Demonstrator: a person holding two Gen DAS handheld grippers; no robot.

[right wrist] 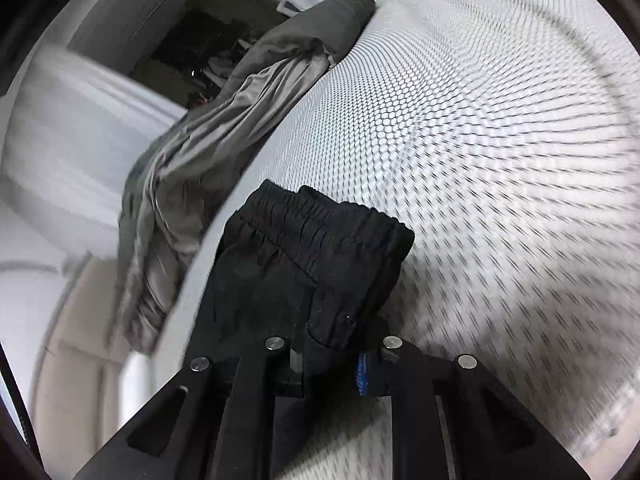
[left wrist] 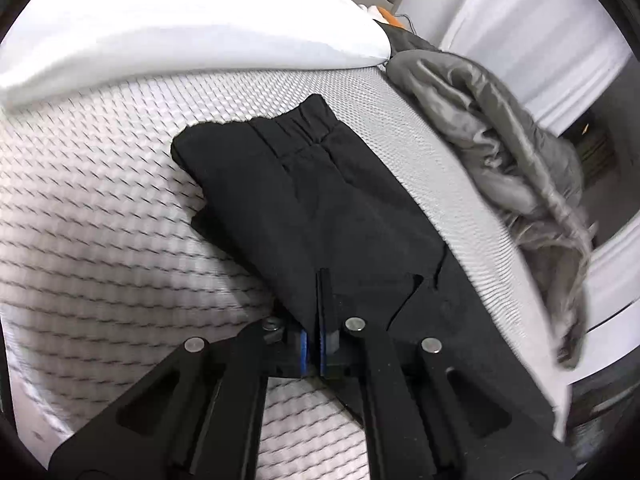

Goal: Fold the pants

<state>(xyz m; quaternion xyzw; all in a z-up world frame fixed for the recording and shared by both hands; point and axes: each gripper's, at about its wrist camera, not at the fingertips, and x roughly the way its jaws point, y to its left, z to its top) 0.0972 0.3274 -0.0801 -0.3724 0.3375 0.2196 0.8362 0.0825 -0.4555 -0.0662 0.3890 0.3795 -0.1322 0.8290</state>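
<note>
The black pants (left wrist: 312, 204) lie folded lengthwise on a white mesh-patterned mattress (left wrist: 100, 220), the elastic waistband at the far end. My left gripper (left wrist: 318, 304) is shut on the near edge of the black pants. In the right wrist view my right gripper (right wrist: 332, 344) is shut on a bunch of the black pants (right wrist: 304, 264) close to the gathered waistband, which stands up just beyond the fingers.
A grey jacket (left wrist: 500, 152) is draped over the mattress edge to the right, also in the right wrist view (right wrist: 192, 160). A white pillow or sheet (left wrist: 180, 28) lies at the far side. White furniture (left wrist: 540, 20) stands beyond the bed edge.
</note>
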